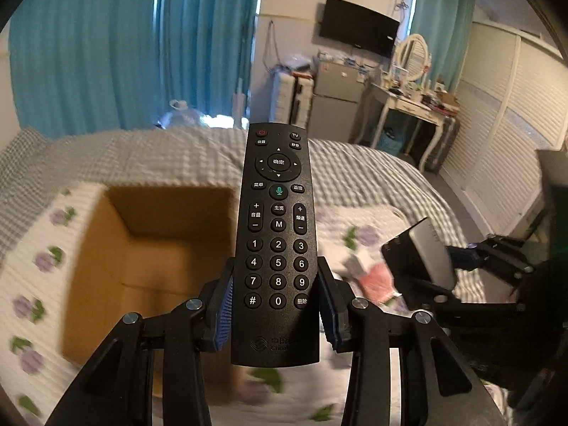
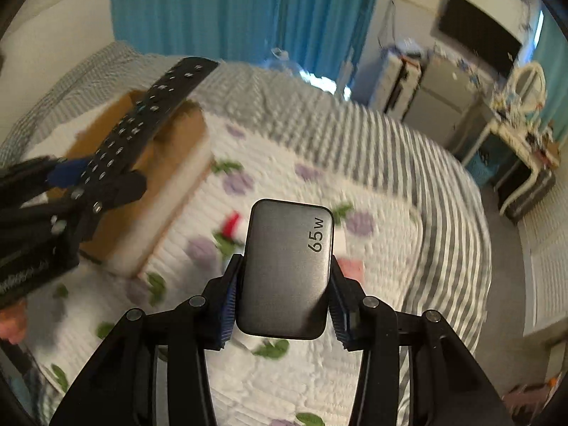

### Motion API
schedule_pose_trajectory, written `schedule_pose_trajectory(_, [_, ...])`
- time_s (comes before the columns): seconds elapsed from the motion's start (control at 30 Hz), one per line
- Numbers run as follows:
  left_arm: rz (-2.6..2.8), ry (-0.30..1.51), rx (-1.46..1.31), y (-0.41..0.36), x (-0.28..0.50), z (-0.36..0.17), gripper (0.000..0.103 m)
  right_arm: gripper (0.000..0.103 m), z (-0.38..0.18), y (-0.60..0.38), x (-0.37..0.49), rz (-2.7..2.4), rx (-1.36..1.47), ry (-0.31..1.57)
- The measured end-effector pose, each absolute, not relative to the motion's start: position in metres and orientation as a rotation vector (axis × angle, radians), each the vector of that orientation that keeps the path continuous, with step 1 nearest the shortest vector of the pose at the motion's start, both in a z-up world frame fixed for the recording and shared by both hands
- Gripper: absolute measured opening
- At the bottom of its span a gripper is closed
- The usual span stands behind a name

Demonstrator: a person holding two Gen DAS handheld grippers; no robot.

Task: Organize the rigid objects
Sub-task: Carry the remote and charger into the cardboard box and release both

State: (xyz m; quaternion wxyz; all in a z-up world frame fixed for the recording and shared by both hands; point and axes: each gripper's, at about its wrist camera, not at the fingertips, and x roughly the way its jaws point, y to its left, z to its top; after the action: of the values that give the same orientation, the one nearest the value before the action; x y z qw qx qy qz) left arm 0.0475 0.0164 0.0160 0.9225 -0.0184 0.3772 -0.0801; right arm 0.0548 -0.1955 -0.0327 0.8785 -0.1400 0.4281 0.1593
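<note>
My left gripper (image 1: 276,305) is shut on a black TV remote (image 1: 277,234) and holds it in the air, buttons facing the camera, above the right edge of an open cardboard box (image 1: 142,262) on the bed. The remote (image 2: 149,120) and box (image 2: 177,135) also show at the left of the right wrist view. My right gripper (image 2: 284,291) is shut on a grey charger marked 65 W (image 2: 287,277), held above the quilt. The charger also shows at the right of the left wrist view (image 1: 426,255).
A white quilt with purple flowers (image 2: 372,191) covers the bed over a grey striped sheet (image 2: 443,177). Small pink and white items (image 1: 372,277) lie on the quilt right of the box. A dressing table (image 1: 411,106), fridge and wall TV stand beyond the bed.
</note>
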Motion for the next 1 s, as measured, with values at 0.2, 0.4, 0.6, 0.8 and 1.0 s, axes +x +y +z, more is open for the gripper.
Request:
schedule_pose_trajectory(0.2, [-0.096,0.792,0.014,0.071,0.059,0.021,0.041,0.044,0.013,-0.134,0.063,0.425,-0.311,0.811])
schedule_pose_trajectory(0.4, [-0.068,0.850,0.024,0.105,0.060,-0.009,0.041,0.044,0.015,-0.069,0.086,0.496,-0.312,0.805])
schedule_pose_trajectory(0.6, [-0.050,0.902,0.006,0.126,0.067,-0.038,0.041,0.043,-0.022,-0.027,0.116,0.509,-0.315,0.869])
schedule_pose_trajectory(0.8, [-0.068,0.943,0.003,0.130,0.072,-0.057,0.041,0.043,-0.056,-0.005,0.142,0.487,-0.329,0.926])
schedule_pose_trajectory(1.0, [-0.056,0.970,-0.004,0.133,0.073,-0.071,0.042,0.042,-0.080,0.000,0.152,0.461,-0.335,0.948])
